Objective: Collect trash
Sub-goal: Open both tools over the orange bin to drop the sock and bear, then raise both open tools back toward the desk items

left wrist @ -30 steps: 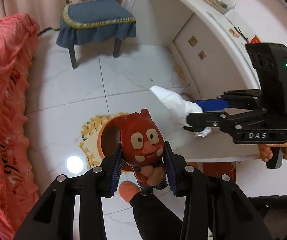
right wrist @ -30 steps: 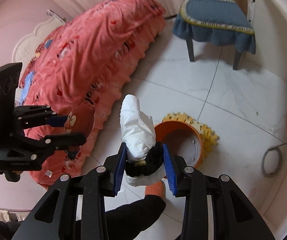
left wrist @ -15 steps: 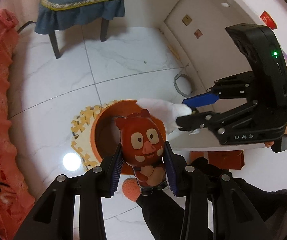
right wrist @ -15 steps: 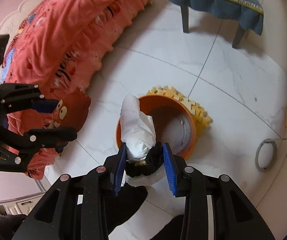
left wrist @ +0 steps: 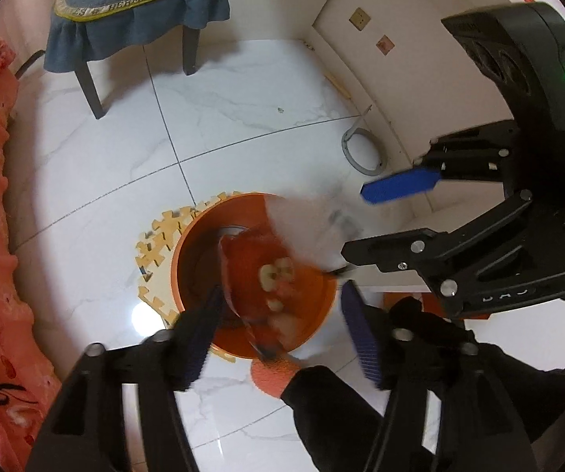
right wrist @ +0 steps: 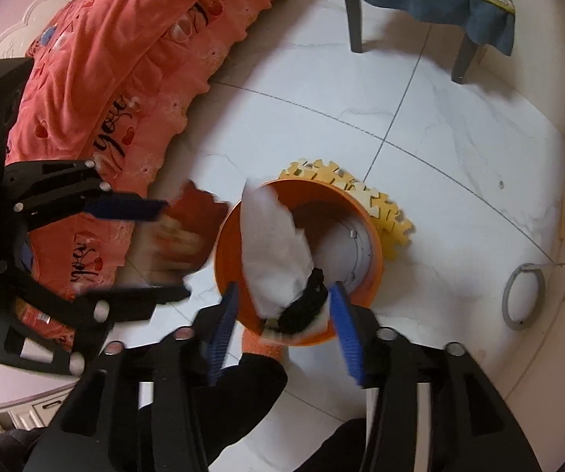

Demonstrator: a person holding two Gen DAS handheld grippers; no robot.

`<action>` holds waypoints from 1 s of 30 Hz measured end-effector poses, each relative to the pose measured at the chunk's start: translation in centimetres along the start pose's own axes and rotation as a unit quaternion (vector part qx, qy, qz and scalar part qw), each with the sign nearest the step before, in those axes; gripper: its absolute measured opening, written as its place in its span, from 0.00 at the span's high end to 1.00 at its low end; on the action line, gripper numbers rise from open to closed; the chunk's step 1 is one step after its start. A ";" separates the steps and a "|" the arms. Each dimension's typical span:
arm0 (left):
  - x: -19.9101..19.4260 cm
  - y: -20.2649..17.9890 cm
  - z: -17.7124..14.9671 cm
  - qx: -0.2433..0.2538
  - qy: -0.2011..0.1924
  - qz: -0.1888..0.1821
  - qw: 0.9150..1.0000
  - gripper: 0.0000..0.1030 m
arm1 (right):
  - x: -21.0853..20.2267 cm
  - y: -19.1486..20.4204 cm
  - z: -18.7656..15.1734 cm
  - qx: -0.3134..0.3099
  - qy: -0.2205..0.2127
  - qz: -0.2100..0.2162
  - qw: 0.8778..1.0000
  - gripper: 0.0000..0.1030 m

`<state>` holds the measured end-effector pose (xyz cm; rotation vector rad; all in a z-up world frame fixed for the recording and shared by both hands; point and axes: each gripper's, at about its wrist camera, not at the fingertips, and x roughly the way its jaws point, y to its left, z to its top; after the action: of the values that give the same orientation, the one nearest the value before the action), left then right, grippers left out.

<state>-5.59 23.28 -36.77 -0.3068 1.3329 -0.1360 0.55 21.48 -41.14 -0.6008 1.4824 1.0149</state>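
Note:
An orange round bin (left wrist: 188, 259) stands on the white tile floor; it also shows in the right wrist view (right wrist: 375, 253). My left gripper (left wrist: 282, 326) is open above the bin, and the red cartoon packet (left wrist: 259, 275) is blurred, loose between its jaws over the bin mouth. In the right wrist view the packet (right wrist: 188, 232) shows blurred beside the bin. My right gripper (right wrist: 282, 326) is open, and the white wad with a black piece (right wrist: 274, 259) drops from it into the bin. The wad is a white blur in the left wrist view (left wrist: 302, 228).
A yellow foam puzzle mat (left wrist: 156, 244) lies under the bin. A blue-cushioned chair (left wrist: 137, 4) stands behind. A pink bedspread (right wrist: 117, 90) hangs at the left. A grey ring (left wrist: 361, 149) lies by the white cabinet (left wrist: 400, 63). My foot in an orange slipper (left wrist: 270, 377) is near the bin.
Both grippers moved over the bin and opened. The red packet and the white wad, held before, are now loose and falling, blurred.

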 end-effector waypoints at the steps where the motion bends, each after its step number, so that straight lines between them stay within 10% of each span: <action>1: 0.0 0.0 0.0 0.004 0.001 0.003 1.000 0.37 | 0.0 -0.1 -0.1 0.002 0.000 0.000 1.000 0.41; 16: -2.2 -0.5 -0.4 -0.005 -0.004 0.028 1.000 0.29 | -2.2 0.3 -0.8 0.003 -0.011 0.013 1.000 0.41; 30: -14.3 -8.5 1.3 -0.002 -0.091 0.089 0.992 0.11 | -21.7 0.8 -5.2 0.024 -0.156 0.073 0.985 0.27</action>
<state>-7.10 19.28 -20.63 -0.1964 1.1733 0.0440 1.19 13.56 -20.33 -0.2845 1.2823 1.1271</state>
